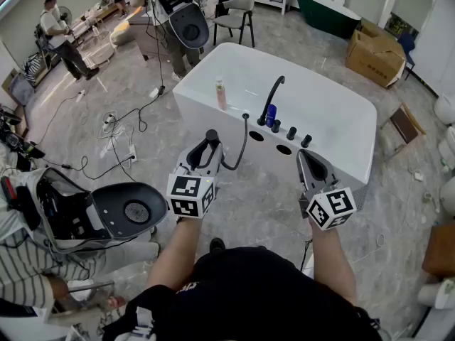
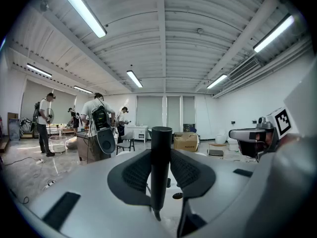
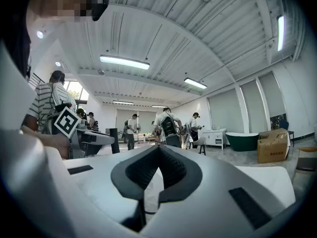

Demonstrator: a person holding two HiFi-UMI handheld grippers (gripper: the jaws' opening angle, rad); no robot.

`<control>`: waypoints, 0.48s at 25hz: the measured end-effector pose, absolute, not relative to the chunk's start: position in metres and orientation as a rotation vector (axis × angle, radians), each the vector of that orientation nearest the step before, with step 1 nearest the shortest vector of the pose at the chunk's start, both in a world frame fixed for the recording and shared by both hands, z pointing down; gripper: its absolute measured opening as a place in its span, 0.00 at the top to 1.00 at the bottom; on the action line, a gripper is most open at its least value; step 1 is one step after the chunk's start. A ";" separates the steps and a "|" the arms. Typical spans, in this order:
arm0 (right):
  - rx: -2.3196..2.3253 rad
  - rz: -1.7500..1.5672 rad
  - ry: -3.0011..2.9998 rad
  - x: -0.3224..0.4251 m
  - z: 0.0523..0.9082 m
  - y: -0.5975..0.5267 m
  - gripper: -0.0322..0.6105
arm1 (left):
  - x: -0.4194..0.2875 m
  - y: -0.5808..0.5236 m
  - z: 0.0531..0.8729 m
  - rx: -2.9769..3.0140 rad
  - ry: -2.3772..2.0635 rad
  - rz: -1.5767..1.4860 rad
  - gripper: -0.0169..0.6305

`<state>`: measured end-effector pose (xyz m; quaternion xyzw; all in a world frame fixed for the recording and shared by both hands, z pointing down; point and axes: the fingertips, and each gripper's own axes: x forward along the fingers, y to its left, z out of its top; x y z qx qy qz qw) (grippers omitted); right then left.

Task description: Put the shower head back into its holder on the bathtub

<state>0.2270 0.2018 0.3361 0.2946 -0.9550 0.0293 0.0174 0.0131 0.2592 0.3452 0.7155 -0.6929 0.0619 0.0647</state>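
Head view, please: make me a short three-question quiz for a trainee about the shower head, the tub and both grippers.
1. True or false: the left gripper is shut on the shower head.
2. Pick one. The hose from the shower head runs to: A the floor, B the bathtub rim, C a chair.
3. In a few words: what does the right gripper hold?

Key: 1 true; 2 B; 3 nothing, its jaws are together.
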 end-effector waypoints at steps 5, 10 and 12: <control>0.914 0.100 -2.966 0.228 0.330 0.210 0.93 | 0.014 0.266 0.342 2.150 -2.088 0.205 0.78; 0.902 0.109 -2.967 0.224 0.324 0.216 0.93 | 0.008 0.270 0.337 2.143 -2.091 0.199 0.78; 0.897 0.118 -2.968 0.223 0.323 0.223 0.93 | 0.006 0.277 0.334 2.141 -2.090 0.194 0.78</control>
